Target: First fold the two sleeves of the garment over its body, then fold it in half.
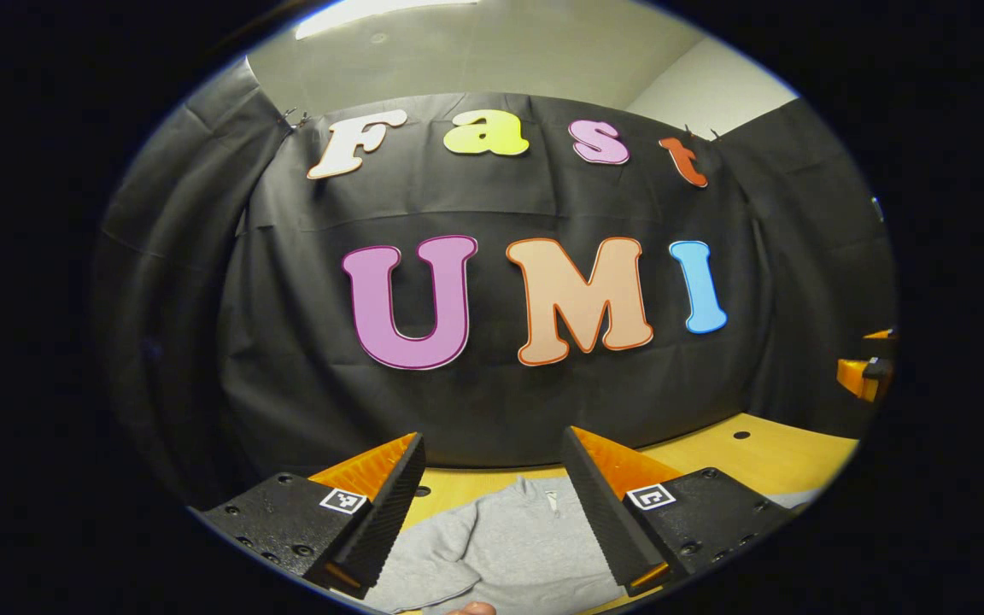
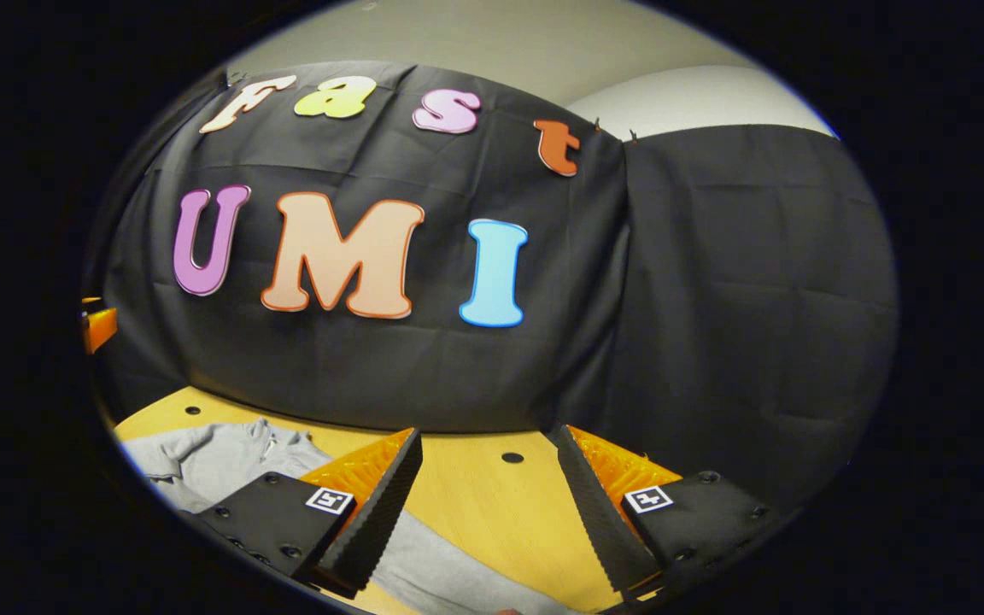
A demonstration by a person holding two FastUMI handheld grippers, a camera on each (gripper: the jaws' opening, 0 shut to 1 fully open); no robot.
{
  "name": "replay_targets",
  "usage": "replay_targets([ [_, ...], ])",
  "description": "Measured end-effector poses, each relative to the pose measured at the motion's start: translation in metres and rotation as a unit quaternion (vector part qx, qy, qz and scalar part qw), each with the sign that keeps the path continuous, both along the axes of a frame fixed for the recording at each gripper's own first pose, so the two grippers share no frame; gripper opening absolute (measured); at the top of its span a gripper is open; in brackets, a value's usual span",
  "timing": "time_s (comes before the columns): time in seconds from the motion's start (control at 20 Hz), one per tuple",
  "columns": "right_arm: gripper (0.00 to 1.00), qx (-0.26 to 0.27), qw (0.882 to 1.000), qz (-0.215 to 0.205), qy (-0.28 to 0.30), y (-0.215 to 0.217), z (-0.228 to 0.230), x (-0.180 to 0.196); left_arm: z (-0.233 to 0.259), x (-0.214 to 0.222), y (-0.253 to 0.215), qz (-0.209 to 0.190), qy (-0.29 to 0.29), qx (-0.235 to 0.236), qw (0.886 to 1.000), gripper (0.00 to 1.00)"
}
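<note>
Black cloth hangs behind a wooden table (image 2: pixel 475 504) with small round holes in its top, and on that table lies the garment (image 1: pixel 509 547), a grey sweatshirt-like piece spread flat with its collar toward the wall.

I hold both tongs above the table, not touching anything. From the left gripper view, the left tongs (image 1: pixel 492 504) stand wide apart with nothing between them, poised over the garment's upper body, the collar just past their tips. From the right gripper view, the right tongs (image 2: pixel 483 504) are equally wide and hold nothing; bare wood shows in their gap, while the garment's body lies to their left and 1 sleeve (image 2: pixel 449 572) runs under them toward the near edge.

By my reading, no fold is made yet: the sleeve looks stretched out beside the body, so the 1st step is still ahead.

I expect the garment to be light, soft and limp, with a fleecy knit that gives decent friction. It will sag and drag rather than hold shape, so a pinch on a single layer could bunch it. I would take each sleeve near its cuff, where the hem is thicker, lift just enough to free it, and lay it across the chest. I cannot see the cuffs from here.
</note>
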State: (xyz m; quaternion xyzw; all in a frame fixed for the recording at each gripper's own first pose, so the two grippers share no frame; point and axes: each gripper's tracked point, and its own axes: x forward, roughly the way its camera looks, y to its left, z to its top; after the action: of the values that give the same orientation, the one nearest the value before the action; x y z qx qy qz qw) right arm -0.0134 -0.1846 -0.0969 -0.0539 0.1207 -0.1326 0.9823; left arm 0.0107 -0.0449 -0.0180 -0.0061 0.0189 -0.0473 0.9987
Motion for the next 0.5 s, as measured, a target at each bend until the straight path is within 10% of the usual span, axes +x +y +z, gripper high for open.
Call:
replay_targets([
  [0.5, 1.0, 0.021, 0.987, -0.068, 0.146, -0.072, -0.104, -0.057, -0.011, 0.005, -0.029, -0.03, 0.013, 0.003, 0.999, 0.94],
])
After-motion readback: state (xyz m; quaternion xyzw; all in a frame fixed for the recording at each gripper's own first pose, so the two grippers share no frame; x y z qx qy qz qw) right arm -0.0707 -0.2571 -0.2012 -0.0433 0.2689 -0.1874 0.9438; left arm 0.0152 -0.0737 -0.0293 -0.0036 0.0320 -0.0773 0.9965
